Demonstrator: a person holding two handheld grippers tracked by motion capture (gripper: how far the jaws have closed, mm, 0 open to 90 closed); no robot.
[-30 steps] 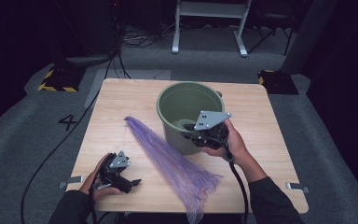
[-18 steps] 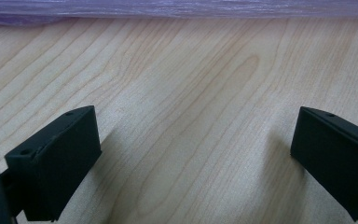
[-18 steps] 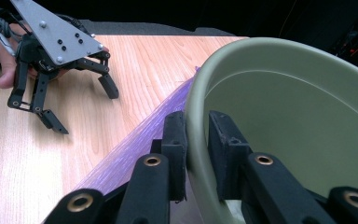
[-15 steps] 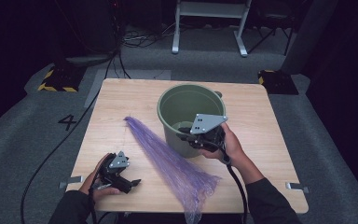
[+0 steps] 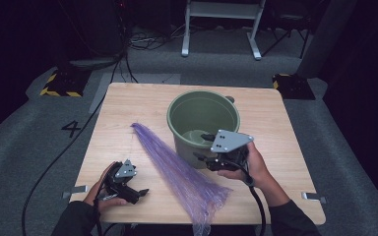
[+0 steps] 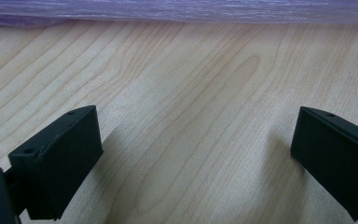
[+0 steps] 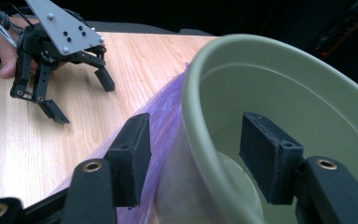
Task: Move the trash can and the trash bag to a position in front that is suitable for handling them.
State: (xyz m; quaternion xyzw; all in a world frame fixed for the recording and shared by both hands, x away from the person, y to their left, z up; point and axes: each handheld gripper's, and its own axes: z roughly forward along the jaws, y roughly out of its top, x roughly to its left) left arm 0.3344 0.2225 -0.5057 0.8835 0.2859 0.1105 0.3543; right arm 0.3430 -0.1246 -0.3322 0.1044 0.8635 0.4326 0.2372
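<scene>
Green bucket: upright, centre-right of the wooden table. Purple plastic bag: flat, stretched from the bucket's left side toward the near edge. Right gripper: at the bucket's near rim, jaws just opened, straddling the rim without pressing. Left gripper: near-left on the table, jaws wide apart, empty.

The right gripper straddles the near rim of the green bucket, its jaws having just opened; the purple bag lies just left.
</scene>
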